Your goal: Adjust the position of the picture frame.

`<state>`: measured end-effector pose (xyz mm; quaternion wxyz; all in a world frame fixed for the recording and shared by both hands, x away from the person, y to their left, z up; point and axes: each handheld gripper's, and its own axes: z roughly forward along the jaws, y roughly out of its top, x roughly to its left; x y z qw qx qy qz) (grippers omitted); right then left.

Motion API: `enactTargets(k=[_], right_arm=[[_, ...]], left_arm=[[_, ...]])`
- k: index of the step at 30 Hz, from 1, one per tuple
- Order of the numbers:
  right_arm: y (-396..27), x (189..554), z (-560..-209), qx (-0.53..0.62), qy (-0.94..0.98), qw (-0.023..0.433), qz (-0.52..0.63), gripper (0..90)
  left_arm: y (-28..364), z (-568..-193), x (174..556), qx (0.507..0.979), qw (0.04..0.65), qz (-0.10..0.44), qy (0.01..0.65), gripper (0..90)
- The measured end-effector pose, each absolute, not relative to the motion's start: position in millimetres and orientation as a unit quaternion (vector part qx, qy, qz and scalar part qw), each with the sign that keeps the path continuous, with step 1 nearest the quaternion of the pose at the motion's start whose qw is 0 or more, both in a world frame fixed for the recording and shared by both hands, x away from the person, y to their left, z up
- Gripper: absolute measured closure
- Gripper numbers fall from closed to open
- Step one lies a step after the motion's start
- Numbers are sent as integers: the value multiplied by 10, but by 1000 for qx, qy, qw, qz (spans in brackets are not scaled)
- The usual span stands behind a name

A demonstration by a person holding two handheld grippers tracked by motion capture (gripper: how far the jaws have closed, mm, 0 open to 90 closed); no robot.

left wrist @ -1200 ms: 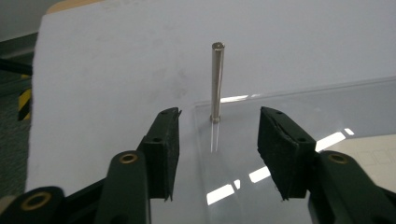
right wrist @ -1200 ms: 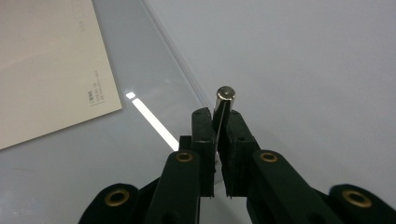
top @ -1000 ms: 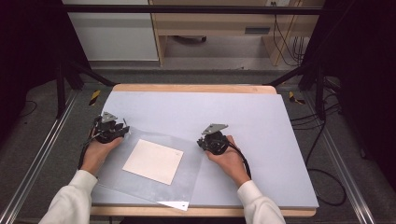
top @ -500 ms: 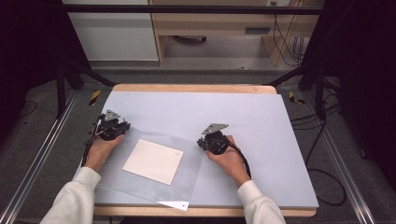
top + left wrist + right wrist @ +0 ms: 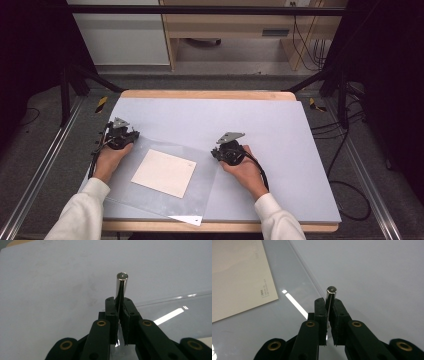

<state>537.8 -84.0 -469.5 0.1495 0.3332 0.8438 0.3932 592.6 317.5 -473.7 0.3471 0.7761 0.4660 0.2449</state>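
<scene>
Left to right, as I am operating remotely: my left hand-held gripper (image 5: 131,136) is pinching the far-left corner of the clear plastic sleeve (image 5: 200,192); its jaws have just been closing, with a small metal pin (image 5: 122,288) clamped between them at the sleeve's edge. The cream card (image 5: 164,172) is lying inside the sleeve, flat on the tabletop (image 5: 280,125). My right hand-held gripper (image 5: 216,152) is gripping the sleeve's right edge, jaws likewise pressed together on a second metal pin (image 5: 330,295). Risk, as I am judging it: uneven pulling is likely to slip the slick film from a grip, or buckle the sleeve and shift the card.
</scene>
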Motion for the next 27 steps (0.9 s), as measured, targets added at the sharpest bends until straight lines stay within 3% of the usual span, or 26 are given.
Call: enactTargets(k=[10, 18, 27], right_arm=[[-885, 5365, -4673, 340, 839, 146, 398, 754], [-846, 5378, -4712, 335, 848, 144, 385, 844], [-827, 5379, -4702, 337, 849, 148, 378, 855]], left_arm=[[3178, -4738, 5931, 774, 351, 241, 470, 844], [3174, -4736, 5933, 773, 350, 241, 472, 845], [3179, -4727, 5935, 771, 351, 236, 476, 847]])
